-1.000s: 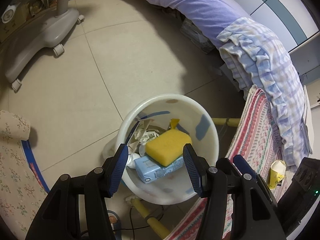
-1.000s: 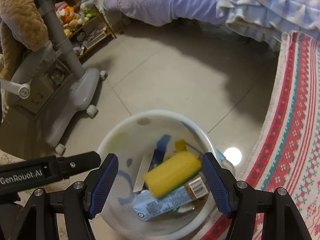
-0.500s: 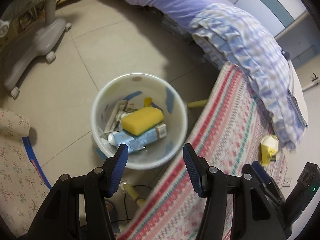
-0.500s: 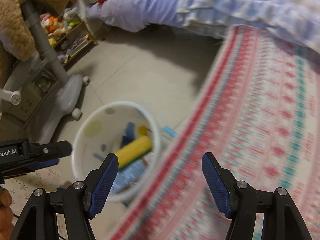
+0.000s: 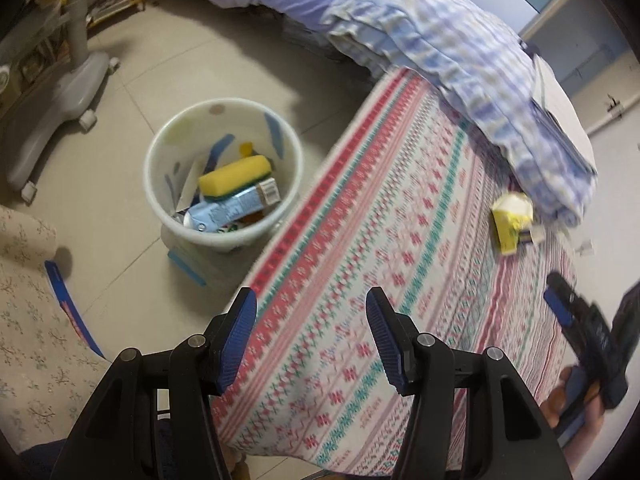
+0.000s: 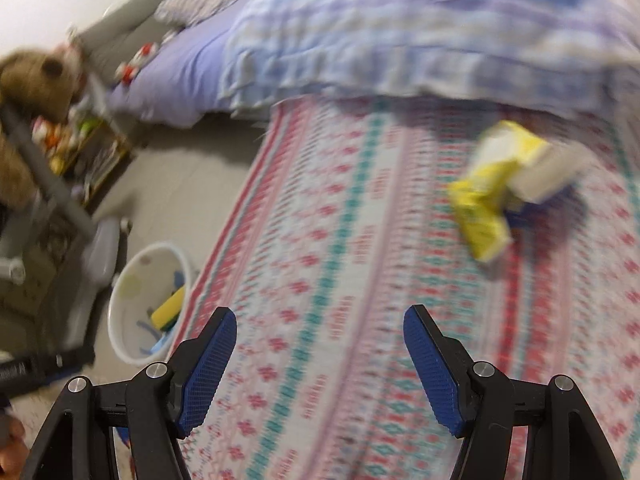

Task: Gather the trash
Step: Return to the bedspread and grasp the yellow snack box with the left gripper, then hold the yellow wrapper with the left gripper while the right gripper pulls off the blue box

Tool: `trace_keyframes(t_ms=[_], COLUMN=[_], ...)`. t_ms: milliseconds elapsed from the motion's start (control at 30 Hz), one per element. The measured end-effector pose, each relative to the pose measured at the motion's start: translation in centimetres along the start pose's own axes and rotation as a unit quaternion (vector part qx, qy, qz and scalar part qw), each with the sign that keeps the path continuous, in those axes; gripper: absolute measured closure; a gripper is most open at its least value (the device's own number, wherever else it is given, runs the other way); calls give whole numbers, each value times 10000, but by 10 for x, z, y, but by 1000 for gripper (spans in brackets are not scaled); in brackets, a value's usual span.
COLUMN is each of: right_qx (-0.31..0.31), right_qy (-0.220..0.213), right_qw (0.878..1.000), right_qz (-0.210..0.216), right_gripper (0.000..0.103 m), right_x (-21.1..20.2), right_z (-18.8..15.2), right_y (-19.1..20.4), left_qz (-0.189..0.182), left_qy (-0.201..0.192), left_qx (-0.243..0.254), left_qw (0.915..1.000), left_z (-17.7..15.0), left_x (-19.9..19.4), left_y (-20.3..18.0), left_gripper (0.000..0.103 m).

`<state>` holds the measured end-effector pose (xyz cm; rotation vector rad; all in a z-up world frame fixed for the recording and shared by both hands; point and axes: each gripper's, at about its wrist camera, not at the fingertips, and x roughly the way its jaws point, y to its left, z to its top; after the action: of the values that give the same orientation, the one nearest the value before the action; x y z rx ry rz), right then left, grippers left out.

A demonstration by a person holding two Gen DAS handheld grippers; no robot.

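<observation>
I see my left gripper (image 5: 311,338) and right gripper (image 6: 320,366) both spread wide, empty, above the red-and-teal patterned bed cover (image 6: 360,280). The crumpled yellow wrapper (image 6: 486,196) lies on it; the white plastic bin (image 5: 160,196) stands on the floor beside.

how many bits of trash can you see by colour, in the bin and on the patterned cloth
yellow: 2, the sponge in the bin and the crumpled wrapper on the patterned cloth
light blue: 1, the carton under the sponge
other scraps in the bin: too hidden to count
total clearly seen: 3
</observation>
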<state>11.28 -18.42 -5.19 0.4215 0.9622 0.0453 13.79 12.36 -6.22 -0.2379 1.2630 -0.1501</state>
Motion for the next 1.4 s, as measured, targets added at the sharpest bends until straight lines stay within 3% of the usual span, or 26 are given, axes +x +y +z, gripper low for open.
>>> trace_keyframes(t_ms=[100,167,267,433,533,633,800,933,1100,1167,1200,1300,1400], right_qx=[357,468,496,964,1319,1833,2348,2637,2400,2424,2490,2710,2586], right_qy=[-19,-49,-117,-264,-317,-259,-219,-227,-236,-289,-309,-356,-345], right_qw=[9994,9989,9987,9950,9907,9826,9717,9642,9697,9686,9670,9613,9648], right_qz=[11,50,-69,26,-96,-124,-146,-162,-389,-463,-444,-357,-329], right_gripper=[29,29,29,29,29,29,29,29,28,28,28,29,28], right_x=[-6,-10,-16,-22,-19,-10,4,8,16,19,19,20,22], right_z=[1,4,13,33,43,48,54,53,56,59,59,56,59], right_y=[-29,-40,-55,-90,-118,-149,-180,-194,-194,-200,-203,-212,-211], left_qz=[-252,-347,-268,-430,-345,-202,16,-102,-183,-416,-572,-726,-739], left_qy=[187,115,-132,78,-225,-488,-438,-529,-510,-490,-453,-410,-413], left_qx=[-145,-144,213,541,988,1740,2577,2887,2874,2808,2817,3068,3163], left_qw=[9994,9992,9993,9976,9943,9833,9652,9559,9563,9576,9567,9481,9449], left_z=[-6,-4,3,16,28,38,47,56,69,72,72,68,63], left_x=[-3,-9,-13,-2,-2,21,90,128,155,157,157,156,155], left_y=[-10,-23,-59,-120,-168,-223,-289,-313,-319,-318,-319,-325,-324], left_gripper=[43,43,43,43,43,28,28,28,28,37,49,71,72])
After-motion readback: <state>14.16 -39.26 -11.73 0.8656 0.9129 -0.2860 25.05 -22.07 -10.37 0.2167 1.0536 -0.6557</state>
